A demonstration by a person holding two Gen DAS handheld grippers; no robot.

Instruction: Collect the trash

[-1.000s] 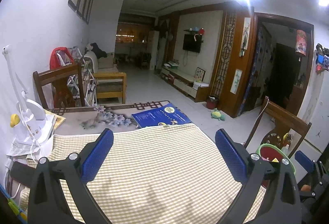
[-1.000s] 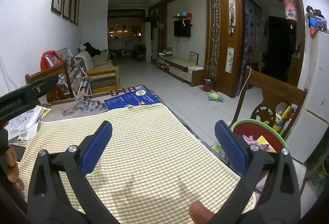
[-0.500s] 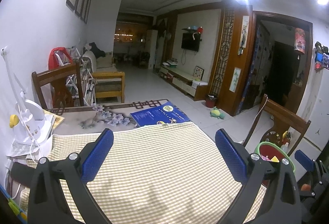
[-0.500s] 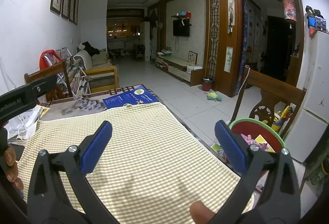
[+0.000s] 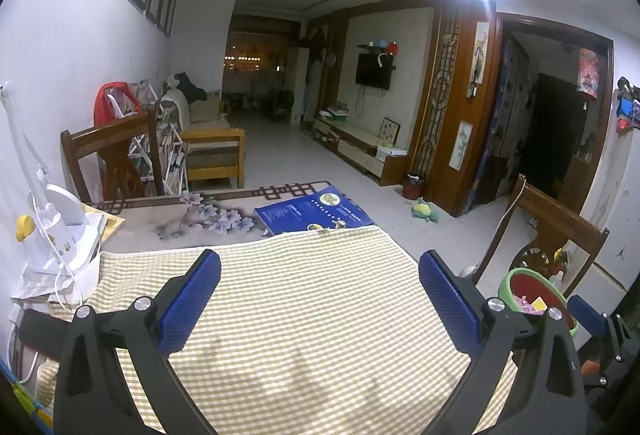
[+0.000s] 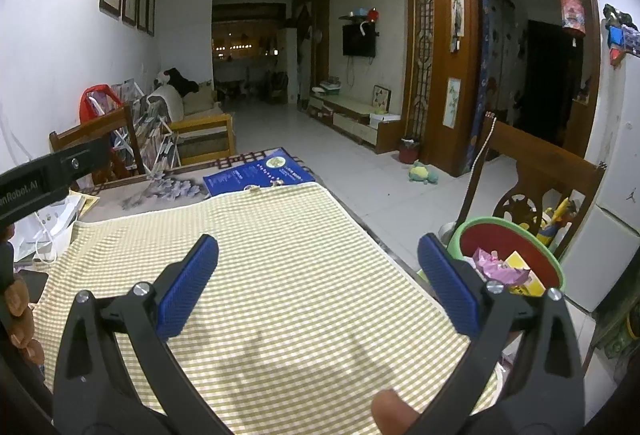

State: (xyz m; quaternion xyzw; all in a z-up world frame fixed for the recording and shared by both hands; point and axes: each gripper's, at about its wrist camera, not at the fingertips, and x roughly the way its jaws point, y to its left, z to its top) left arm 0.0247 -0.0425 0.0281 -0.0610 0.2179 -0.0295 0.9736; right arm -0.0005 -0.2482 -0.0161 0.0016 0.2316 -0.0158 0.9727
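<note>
Both hand-held grippers are held level above the table with nothing between their blue pads: the left gripper is spread wide, and the right gripper is spread equally wide, a stance judged to suit waiting or surveying, not grasping. Across the tabletop, the yellow checked cloth is laid flat and no litter can be made out on it, so the collecting is judged to be finished or nearly so. At about eleven o'clock of the cloth, a floral mat is seen, and at twelve o'clock a blue booklet is tucked partly under the cloth's far hem. At three o'clock, beside the table edge and in front of a wooden chair, a green-rimmed red bin is stood low, presumably so scraps can be dropped in from the table. Inside it the trash is found: pink wrapping and yellow paper, crumpled together. At nine o'clock a white appliance with its cord is kept against the wall, clear of the work area.
</note>
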